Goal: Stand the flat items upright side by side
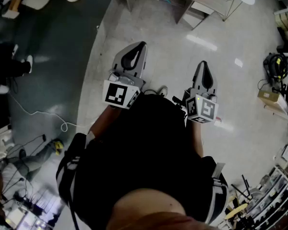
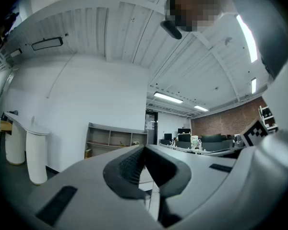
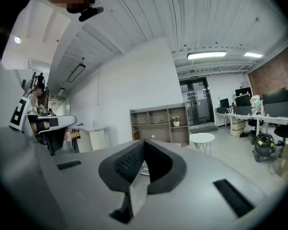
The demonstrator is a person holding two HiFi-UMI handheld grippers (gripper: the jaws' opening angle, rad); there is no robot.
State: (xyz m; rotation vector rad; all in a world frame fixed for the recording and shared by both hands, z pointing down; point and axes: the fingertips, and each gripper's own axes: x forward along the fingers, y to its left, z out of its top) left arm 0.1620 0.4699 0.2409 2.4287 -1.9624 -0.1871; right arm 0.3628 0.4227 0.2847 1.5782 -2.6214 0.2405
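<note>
Left claw (image 1: pixel 142 44) and right claw (image 1: pixel 203 63) sit closed and empty, side by side above the floor (image 1: pixel 173 47).

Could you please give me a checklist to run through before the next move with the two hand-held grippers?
1. Nothing in left hand-held gripper: ok, jaws together, empty.
2. Nothing in right hand-held gripper: ok, jaws together, empty.
3. Jaws open for a grasp: not ok, both shut.
4. Flat items in view: not ok, none shows in any view.
5. Grippers aimed at a work surface: not ok, they point across the room, above the floor.
6. Spot for standing the items: cannot tell.
</note>
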